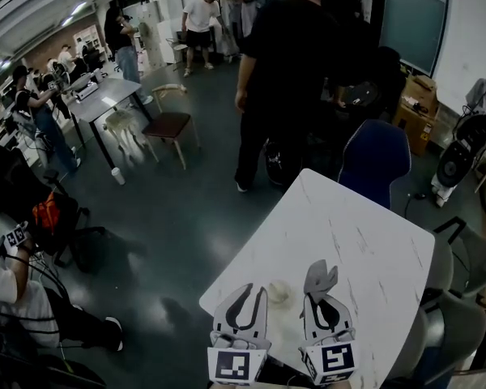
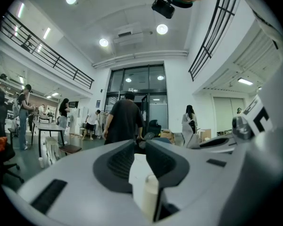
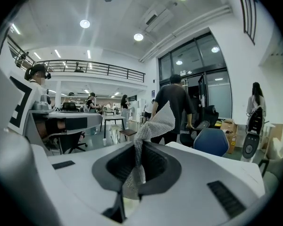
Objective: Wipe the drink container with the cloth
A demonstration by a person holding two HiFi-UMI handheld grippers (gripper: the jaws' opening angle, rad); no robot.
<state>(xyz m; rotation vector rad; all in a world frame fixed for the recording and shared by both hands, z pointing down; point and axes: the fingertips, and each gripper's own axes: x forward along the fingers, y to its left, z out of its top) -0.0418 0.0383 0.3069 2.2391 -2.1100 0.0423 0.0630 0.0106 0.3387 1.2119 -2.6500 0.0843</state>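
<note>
A small pale drink container (image 1: pixel 279 292) sits at my left gripper's (image 1: pixel 253 292) tips, just above the near end of the white marbled table (image 1: pixel 364 250). In the left gripper view the container (image 2: pixel 140 172) shows white between the nearly closed jaws, which are shut on it; that gripper (image 2: pixel 140 146) points level. My right gripper (image 1: pixel 321 296) is beside it on the right, shut on a grey waffle cloth (image 1: pixel 319 275) that sticks up past the tips. In the right gripper view the cloth (image 3: pixel 155 123) rises out of the gripper (image 3: pixel 140 148).
A blue chair (image 1: pixel 375 159) stands at the table's far end, with a person in black (image 1: pixel 279 71) just beyond it. Grey chairs (image 1: pixel 462 298) line the right side. The table's left edge (image 1: pixel 243 245) drops to dark floor. People sit at desks on the left.
</note>
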